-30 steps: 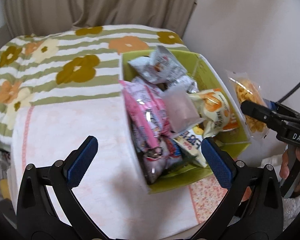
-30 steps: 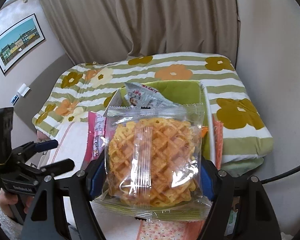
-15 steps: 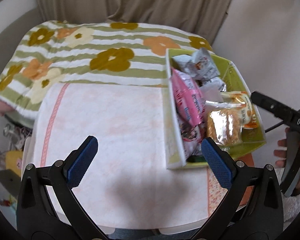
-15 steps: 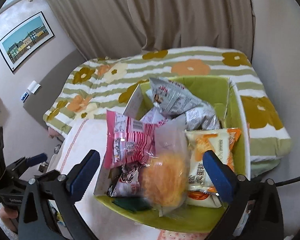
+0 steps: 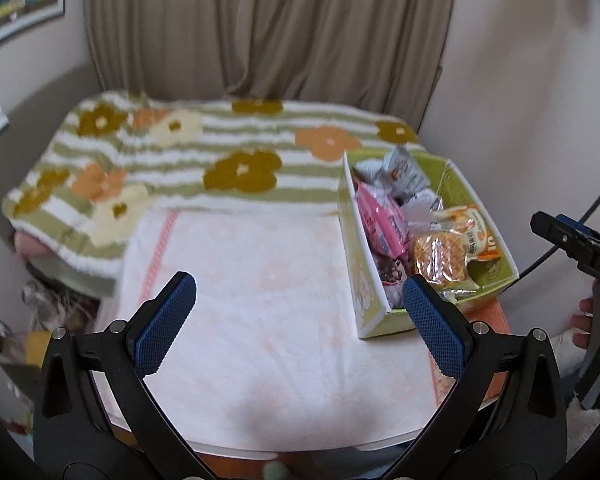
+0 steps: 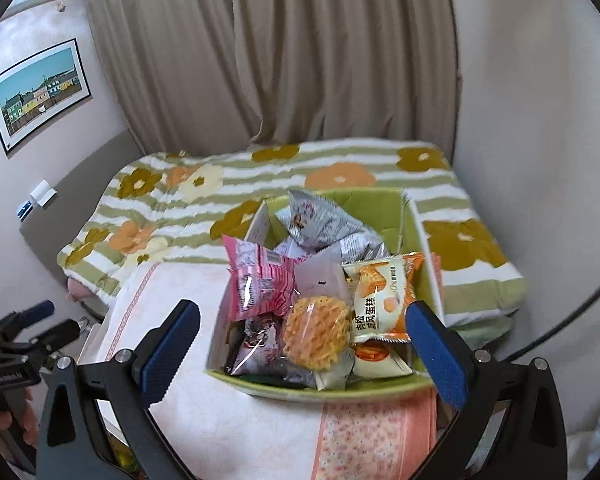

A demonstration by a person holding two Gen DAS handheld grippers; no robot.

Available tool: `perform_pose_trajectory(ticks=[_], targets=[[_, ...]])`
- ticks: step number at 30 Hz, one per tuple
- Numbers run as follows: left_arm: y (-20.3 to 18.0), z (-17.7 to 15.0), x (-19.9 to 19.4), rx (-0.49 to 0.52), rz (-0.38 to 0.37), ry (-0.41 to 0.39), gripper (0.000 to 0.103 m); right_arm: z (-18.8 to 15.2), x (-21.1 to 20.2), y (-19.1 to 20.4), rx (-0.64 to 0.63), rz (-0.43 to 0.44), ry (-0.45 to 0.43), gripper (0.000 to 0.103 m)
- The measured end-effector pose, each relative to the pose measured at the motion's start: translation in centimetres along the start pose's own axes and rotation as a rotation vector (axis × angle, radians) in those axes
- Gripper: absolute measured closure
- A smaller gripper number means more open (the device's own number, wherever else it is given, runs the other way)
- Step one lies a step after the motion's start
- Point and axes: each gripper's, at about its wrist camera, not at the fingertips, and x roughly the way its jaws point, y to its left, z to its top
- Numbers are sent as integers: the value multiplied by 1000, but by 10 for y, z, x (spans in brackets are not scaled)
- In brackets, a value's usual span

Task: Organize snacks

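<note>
The waffle packet [image 6: 317,333] lies in the green box [image 6: 300,394], ahead of the right gripper [image 6: 300,354] and between its wide-spread, empty blue pads. One second ago that gripper clamped the packet; now the packet rests on the other snacks. The left gripper [image 5: 296,330] is also fully open and holds nothing, over the pink cloth on the worktop [image 5: 252,304], with the box [image 5: 366,304] just beside its right pad. The box also contains a pink packet [image 6: 258,282], an orange cake packet [image 6: 384,300] and silver packets [image 6: 320,220], piled together.
</note>
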Motion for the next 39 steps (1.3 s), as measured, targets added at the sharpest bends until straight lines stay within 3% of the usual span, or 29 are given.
perform_pose_trajectory(ticks=[13,25,39], targets=[[47,-29,-115,50,-7,-177,0,-48,-104,86,-11,-102,-146,1],[52,-36,-135,86,-5,-216,0,-61,-113,112,-25,-138,-181,1],[46,-32,-131,88,-3,-222,0,-58,-109,112,-22,-151,-181,1]])
